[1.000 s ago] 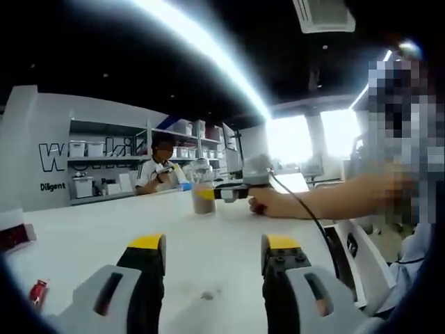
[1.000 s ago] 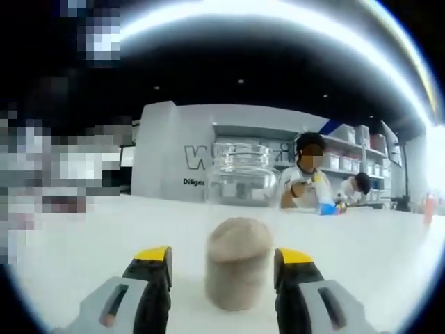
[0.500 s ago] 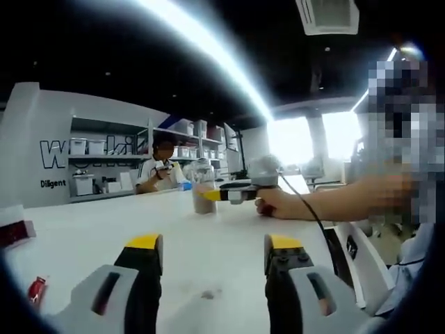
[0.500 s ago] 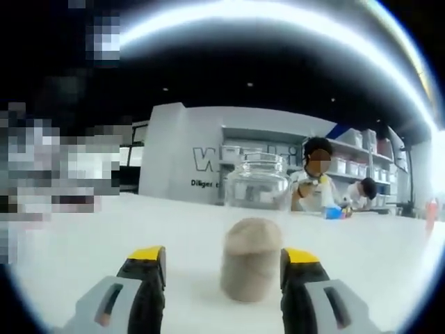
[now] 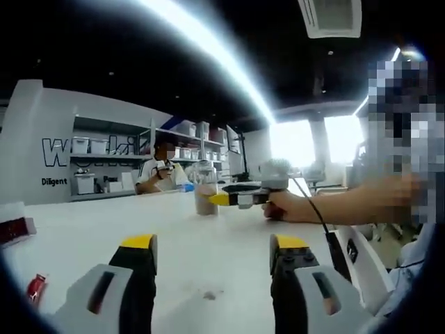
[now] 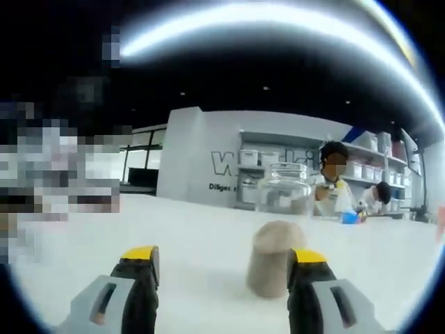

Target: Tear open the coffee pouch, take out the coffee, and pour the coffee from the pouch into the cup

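White table (image 5: pixel 83 229) in a shelved room. Both claws open: left claw (image 5: pixel 214 252) empty; right claw (image 6: pixel 224 263) beside the glass cup (image 6: pixel 274 240).

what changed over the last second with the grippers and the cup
The right gripper has drawn back from the cup: its open jaws stood either side of the cup, which now sits ahead by the right jaw. The cup stays on the table, holding brown coffee. The left gripper stays open, holding nothing.

cup (image 6: pixel 277 238) of brown powder near parted fingers (image 6: pixel 306 266)
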The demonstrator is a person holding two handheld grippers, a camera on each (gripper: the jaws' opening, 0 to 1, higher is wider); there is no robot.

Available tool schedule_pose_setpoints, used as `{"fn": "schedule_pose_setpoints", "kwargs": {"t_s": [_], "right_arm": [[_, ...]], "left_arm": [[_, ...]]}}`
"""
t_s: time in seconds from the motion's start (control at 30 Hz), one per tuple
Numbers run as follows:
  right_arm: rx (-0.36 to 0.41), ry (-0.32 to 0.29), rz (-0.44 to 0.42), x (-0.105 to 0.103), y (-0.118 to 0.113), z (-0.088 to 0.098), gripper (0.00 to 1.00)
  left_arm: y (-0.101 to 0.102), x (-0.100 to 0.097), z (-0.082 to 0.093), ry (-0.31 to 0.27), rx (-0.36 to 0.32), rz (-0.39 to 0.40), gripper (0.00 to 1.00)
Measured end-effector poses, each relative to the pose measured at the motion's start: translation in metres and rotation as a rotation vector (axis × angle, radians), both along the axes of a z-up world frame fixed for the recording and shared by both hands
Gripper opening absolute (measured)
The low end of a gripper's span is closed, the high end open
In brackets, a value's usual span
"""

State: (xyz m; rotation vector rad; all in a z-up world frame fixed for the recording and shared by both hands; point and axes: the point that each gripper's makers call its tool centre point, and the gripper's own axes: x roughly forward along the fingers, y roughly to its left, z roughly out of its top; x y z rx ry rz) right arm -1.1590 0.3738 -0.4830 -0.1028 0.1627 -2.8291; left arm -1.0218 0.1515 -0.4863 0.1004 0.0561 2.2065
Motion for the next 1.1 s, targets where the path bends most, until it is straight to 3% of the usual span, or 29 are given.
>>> {"fn": "schedule_pose_setpoints", "kwargs": {"t_s": [0.37, 1.1], "right_arm": [[0.007, 0.006, 0.052, 0.017, -0.015, 0.001, 0.82], [0.033, 0.005, 0.288, 0.062, -0.068, -0.002, 0.93]], "left_arm": [[-0.001, 0.000, 0.001, -0.008, 0.012, -0.005, 0.71], [0.001, 0.002, 0.003, -0.016, 0.043, -0.034, 0.81]]}}
